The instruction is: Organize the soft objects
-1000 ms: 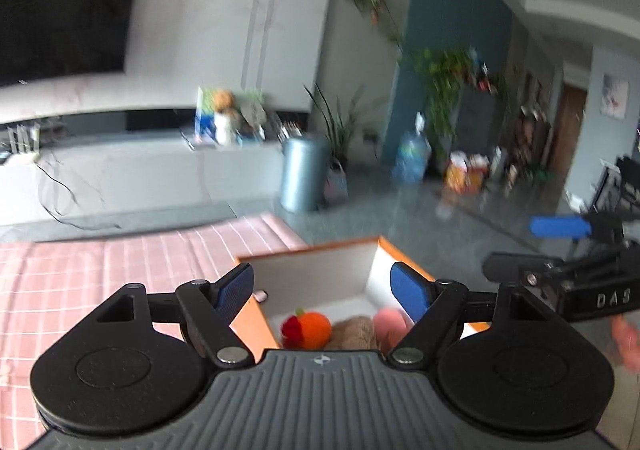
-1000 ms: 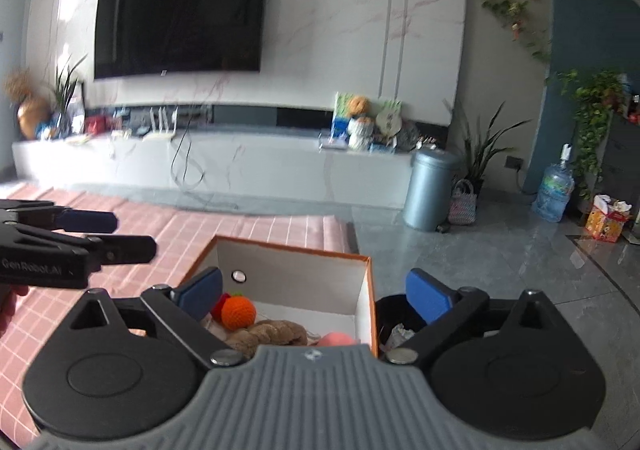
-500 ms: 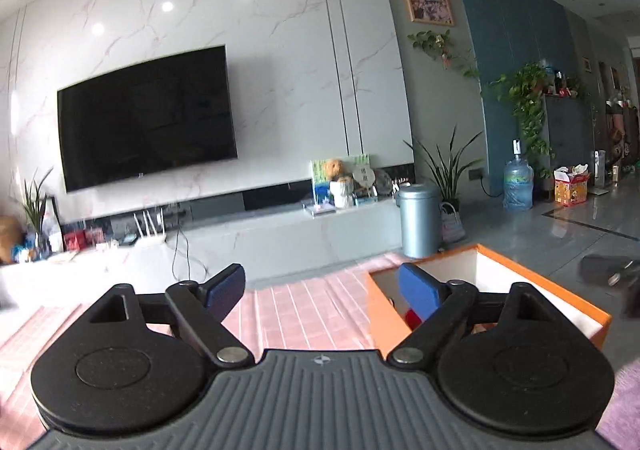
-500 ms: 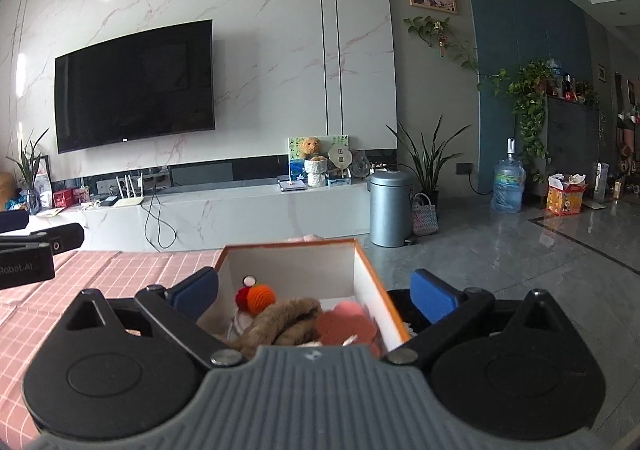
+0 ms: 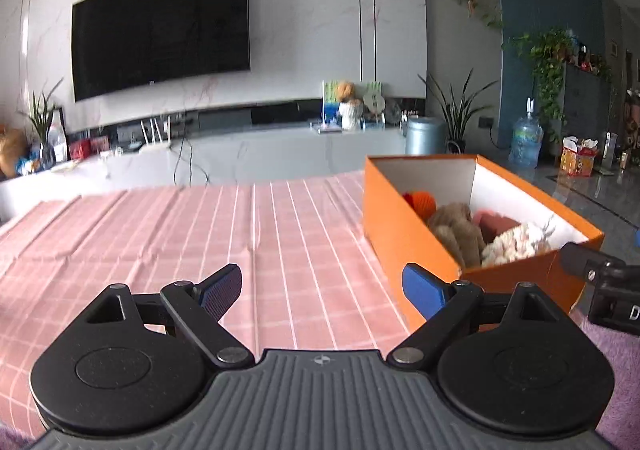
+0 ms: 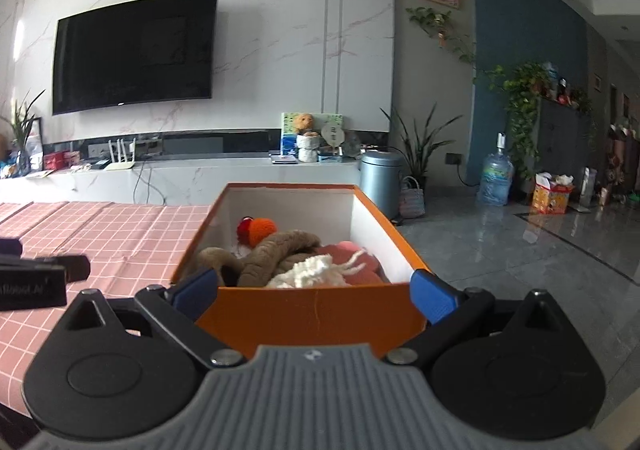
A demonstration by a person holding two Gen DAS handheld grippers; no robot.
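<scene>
Orange box point(image 6: 312, 314) sits on the pink cloth's point(image 5: 200, 234) right edge, long axis running near-to-far, soft toys point(image 6: 280, 254) inside. Left gripper point(image 5: 322, 288) gapes empty; right gripper point(image 6: 314, 290) spread, seemingly straddling the near end.

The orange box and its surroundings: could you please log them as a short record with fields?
container: orange box, open top, white inside
surface: pink checked cloth; box sits at its right end
contents: orange knitted ball, brown plush toy, pink soft item, white yarn piece
left gripper: open, holding nothing, over the cloth left of the box
right gripper: open, holding nothing; the box's near end lies between its fingers, contact unclear
loose items on cloth: none visible
</scene>
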